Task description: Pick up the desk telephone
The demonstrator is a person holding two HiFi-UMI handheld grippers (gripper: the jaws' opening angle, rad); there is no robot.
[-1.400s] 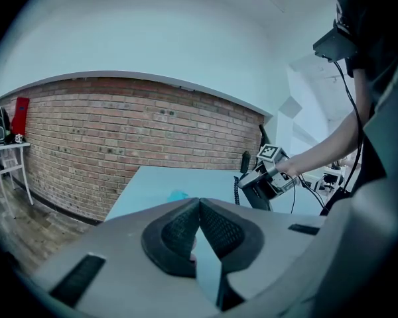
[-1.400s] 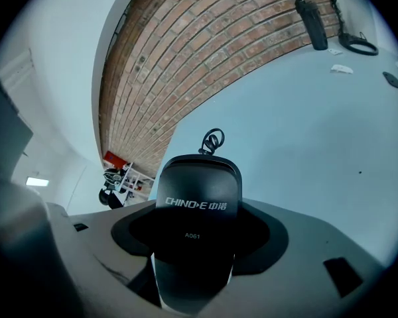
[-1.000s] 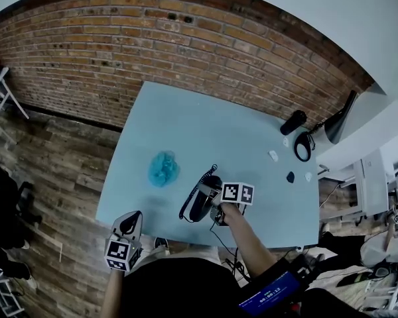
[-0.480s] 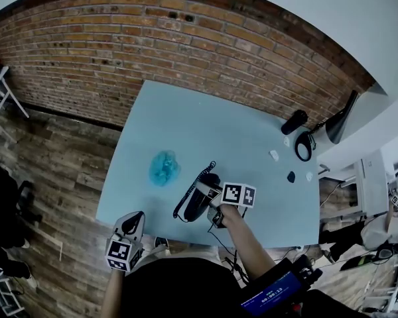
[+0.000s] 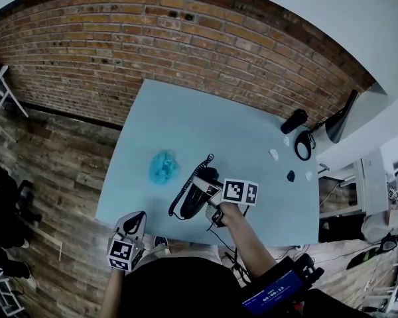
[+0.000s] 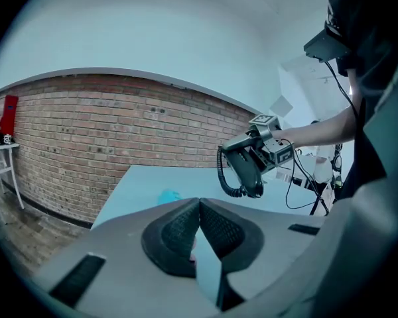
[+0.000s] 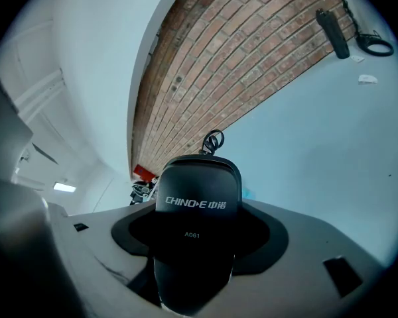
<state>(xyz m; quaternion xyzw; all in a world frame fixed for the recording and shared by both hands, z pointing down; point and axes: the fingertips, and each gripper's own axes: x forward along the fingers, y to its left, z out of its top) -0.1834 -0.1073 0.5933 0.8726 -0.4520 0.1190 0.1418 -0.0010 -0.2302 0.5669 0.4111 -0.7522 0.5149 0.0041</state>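
The black desk telephone (image 5: 194, 199) hangs in the air above the pale blue table (image 5: 186, 121), near its front edge. My right gripper (image 5: 207, 192) is shut on it, jaws wide round its body. In the right gripper view the telephone (image 7: 196, 224) fills the space between the jaws, printed face towards the camera. Its coiled cord (image 5: 186, 185) dangles on the left. The left gripper view shows the telephone (image 6: 247, 169) held up by the right gripper (image 6: 268, 152). My left gripper (image 5: 131, 222) hovers off the table's front left corner, its pads (image 6: 215, 227) meeting, nothing between them.
A crumpled blue cloth (image 5: 163, 167) lies left of the telephone. At the table's right end are a black cylinder (image 5: 293, 121), a black ring (image 5: 304, 146), a lamp (image 5: 341, 119) and small white bits (image 5: 273, 155). A brick wall (image 5: 152, 38) runs behind the table.
The right gripper has risen with the telephone, which now sits higher and slightly left in the head view, its cord lifted with it. The left gripper has stayed put.
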